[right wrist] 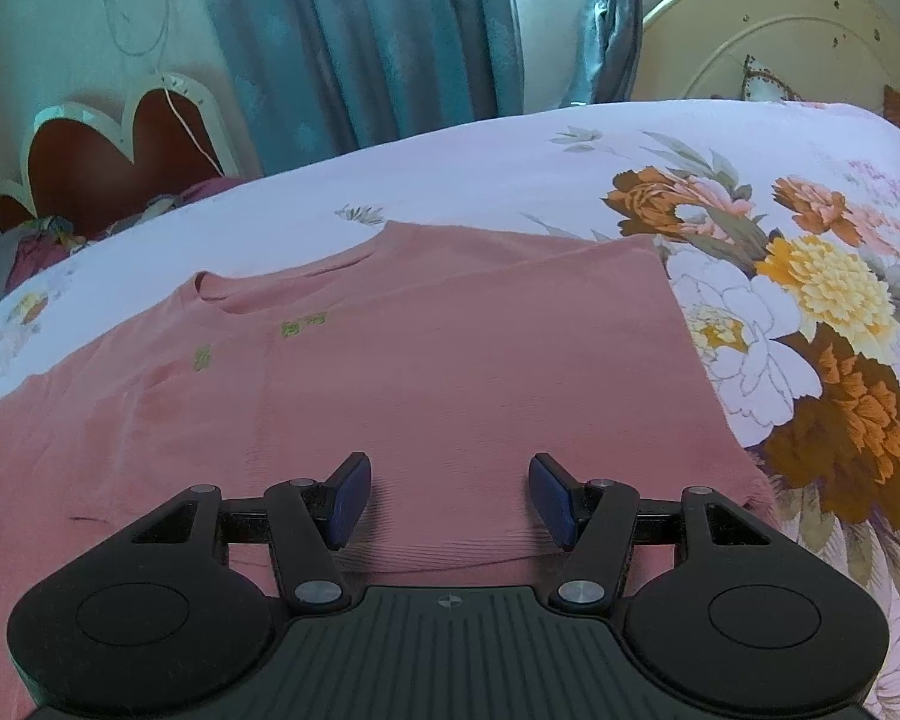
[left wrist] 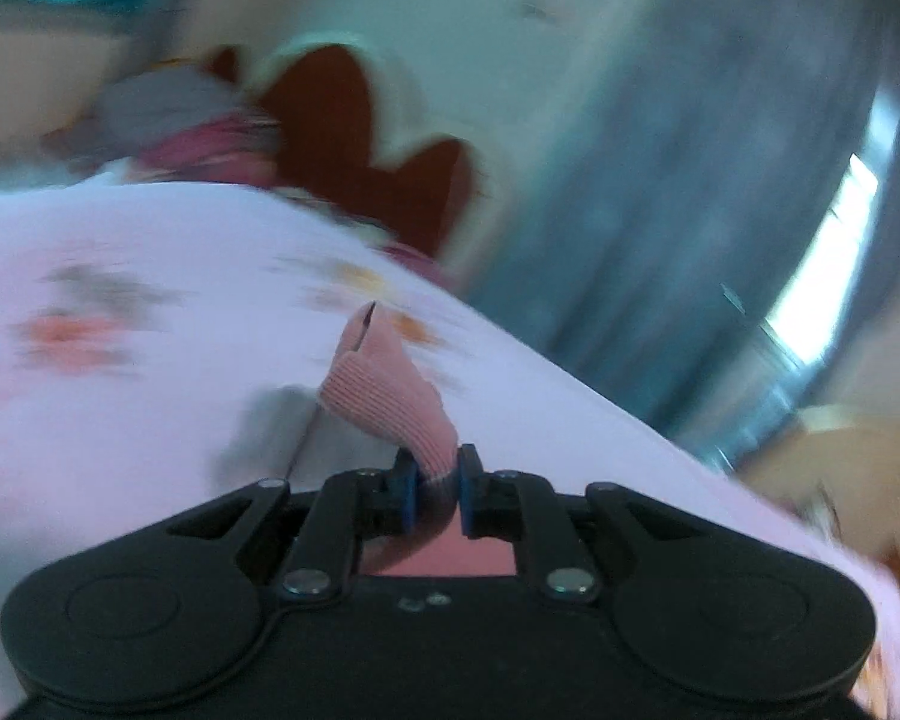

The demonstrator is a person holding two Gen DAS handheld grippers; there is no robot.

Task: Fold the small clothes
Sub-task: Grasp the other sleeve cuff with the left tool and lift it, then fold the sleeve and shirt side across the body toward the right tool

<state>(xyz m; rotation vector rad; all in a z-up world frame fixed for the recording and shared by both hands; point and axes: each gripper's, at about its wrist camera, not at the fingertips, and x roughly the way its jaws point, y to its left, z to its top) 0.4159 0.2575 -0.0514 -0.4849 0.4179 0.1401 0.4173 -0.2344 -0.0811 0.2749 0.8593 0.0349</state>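
A pink ribbed shirt (right wrist: 426,360) lies flat on the flowered bedsheet (right wrist: 510,168), its right side folded over toward the middle, neckline at the far left. My right gripper (right wrist: 450,498) is open and empty, just above the shirt's near hem. My left gripper (left wrist: 437,483) is shut on a ribbed pink edge of the shirt (left wrist: 384,384) and holds it lifted above the sheet (left wrist: 150,360). The left wrist view is blurred by motion.
A dark red heart-shaped headboard (right wrist: 114,156) with a pile of clothes (right wrist: 36,252) stands at the far left. Blue curtains (right wrist: 360,42) and a window hang behind the bed. A cream round headboard (right wrist: 768,42) is at the far right.
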